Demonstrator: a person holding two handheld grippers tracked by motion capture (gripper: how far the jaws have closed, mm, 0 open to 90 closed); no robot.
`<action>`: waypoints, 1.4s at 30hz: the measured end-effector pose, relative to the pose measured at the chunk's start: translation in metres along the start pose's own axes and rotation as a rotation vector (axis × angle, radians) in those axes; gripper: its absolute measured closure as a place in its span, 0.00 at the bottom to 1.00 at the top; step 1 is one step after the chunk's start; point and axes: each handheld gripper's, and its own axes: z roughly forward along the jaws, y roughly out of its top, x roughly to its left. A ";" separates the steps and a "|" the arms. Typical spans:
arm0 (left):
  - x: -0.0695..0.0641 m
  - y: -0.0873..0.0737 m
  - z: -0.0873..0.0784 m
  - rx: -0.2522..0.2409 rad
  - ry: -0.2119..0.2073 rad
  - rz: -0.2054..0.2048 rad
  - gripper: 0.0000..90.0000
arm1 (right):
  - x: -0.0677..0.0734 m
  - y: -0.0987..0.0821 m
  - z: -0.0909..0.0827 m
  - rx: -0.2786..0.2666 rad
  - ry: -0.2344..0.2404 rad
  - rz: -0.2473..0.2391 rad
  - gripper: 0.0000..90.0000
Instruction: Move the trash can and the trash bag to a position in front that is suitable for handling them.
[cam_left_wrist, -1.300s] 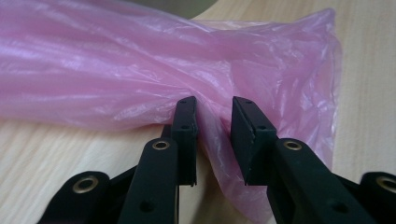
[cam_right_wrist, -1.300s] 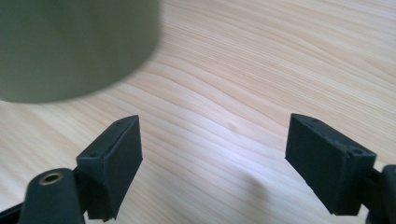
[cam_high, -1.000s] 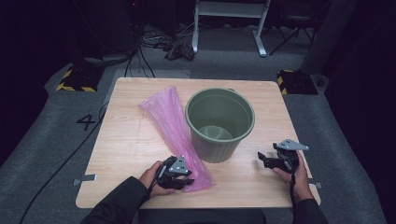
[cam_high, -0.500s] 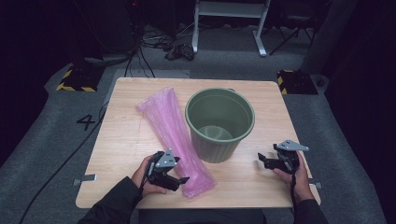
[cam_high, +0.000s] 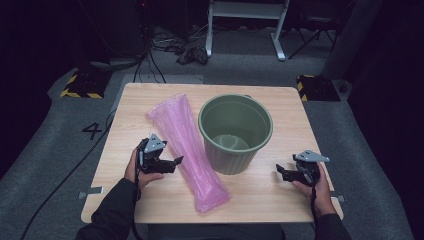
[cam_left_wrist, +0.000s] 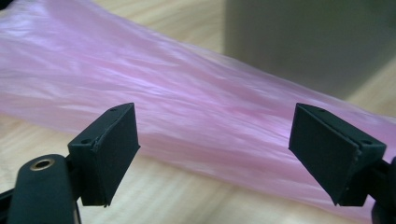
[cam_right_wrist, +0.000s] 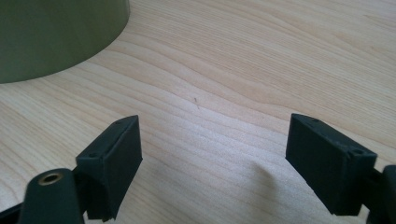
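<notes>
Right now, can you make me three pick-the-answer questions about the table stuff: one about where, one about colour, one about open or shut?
1. Where does the pink bag lie?
A. inside the bucket
B. on the table left of the bucket
C. on the floor

2. What colour is the bucket?
A. green
B. red
C. white

3. How are the left tongs?
A. shut on the bag
B. shut on nothing
C. open

Answers: 1 B, it lies flat on the wood beside the bucket. 2 A, its walls are green. 3 C, the jaws stand apart, having just been opening, nothing between them.
</notes>
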 end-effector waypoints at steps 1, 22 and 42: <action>0.004 0.001 0.002 0.017 0.013 -0.001 0.18 | 0.000 0.000 0.000 0.001 0.000 0.000 0.21; 0.047 0.013 0.054 0.073 0.107 -0.190 0.20 | 0.007 -0.002 0.004 0.038 0.018 -0.055 0.22; 0.019 -0.001 0.075 0.198 0.097 -0.089 0.18 | 0.009 -0.002 0.004 0.038 0.019 -0.065 0.23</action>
